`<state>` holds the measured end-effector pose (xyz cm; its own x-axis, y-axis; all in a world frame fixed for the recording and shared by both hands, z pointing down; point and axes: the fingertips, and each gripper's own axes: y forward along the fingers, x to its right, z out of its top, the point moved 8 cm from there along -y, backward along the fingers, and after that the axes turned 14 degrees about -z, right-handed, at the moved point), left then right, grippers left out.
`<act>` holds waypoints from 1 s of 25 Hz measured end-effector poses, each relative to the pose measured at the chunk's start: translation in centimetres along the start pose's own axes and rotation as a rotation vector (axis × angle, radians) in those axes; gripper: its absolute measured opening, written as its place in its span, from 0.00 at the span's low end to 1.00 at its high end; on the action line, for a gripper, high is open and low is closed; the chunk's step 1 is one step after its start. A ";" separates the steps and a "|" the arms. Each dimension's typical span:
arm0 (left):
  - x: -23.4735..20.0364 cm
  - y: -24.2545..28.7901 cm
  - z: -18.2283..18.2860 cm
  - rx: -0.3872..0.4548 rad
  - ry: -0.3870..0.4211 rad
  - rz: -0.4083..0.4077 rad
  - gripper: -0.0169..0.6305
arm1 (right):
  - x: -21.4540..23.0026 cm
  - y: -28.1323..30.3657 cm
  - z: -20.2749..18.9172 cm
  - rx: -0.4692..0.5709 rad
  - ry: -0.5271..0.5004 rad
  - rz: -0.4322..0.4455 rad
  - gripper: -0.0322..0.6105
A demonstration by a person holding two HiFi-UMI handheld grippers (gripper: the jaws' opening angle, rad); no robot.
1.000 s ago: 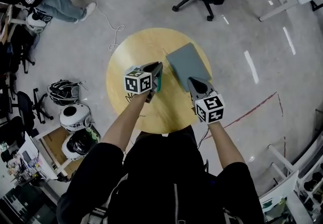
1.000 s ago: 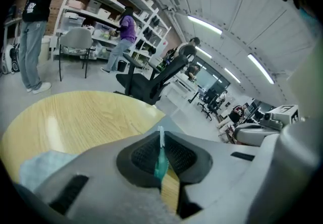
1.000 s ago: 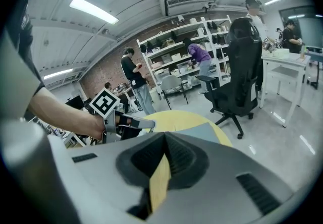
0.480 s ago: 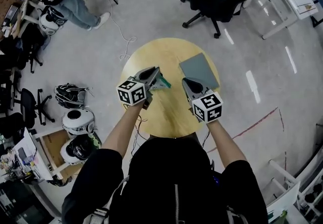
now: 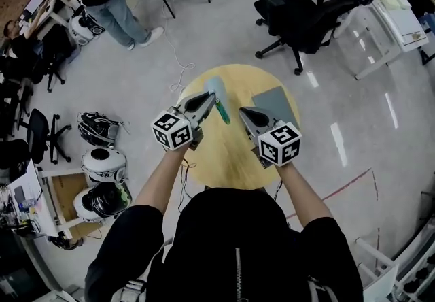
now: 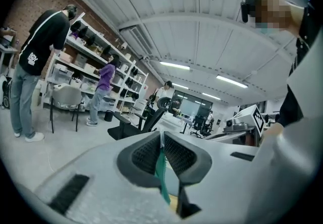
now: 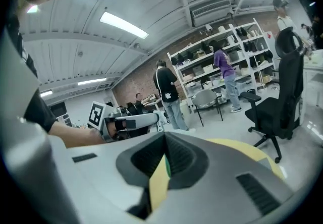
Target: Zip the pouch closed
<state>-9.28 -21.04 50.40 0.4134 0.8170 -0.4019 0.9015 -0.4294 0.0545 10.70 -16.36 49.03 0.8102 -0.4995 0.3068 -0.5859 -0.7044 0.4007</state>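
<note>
- Pouch: teal, slim; held in the air over the far-left part of the round yellow tabletop.
- Left hand-held gripper: jaws clamped on the pouch, which hangs down between the pads.
- Right hand-held gripper: jaws together, nothing gripped; above the tabletop's middle.
- Grey flat pad: lying on the tabletop's far-right part.

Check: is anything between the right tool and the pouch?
Nothing visible. The pouch hangs pinched in the left tool; only open air above the table separates it from the right tool.
</note>
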 end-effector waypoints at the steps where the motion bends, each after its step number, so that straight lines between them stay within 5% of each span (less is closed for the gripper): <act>1: 0.3 -0.3 0.5 0.004 0.014 -0.003 0.06 | -0.5 0.0 0.2 0.000 0.011 0.020 0.05; 9: 2.7 -2.6 3.1 0.077 0.048 -0.061 0.06 | -4.3 1.1 1.1 -0.020 0.139 0.165 0.04; 16: 3.7 -3.5 3.8 0.139 0.025 -0.123 0.06 | -5.8 2.2 1.7 -0.035 0.227 0.267 0.14; 25: 4.8 -3.5 3.9 0.163 -0.024 -0.291 0.06 | -6.6 2.7 1.7 -0.050 0.293 0.360 0.22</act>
<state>-10.99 -17.13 44.72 0.1371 0.9060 -0.4004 0.9481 -0.2371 -0.2120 3.84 -15.78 46.63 0.5205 -0.5392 0.6621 -0.8350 -0.4835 0.2627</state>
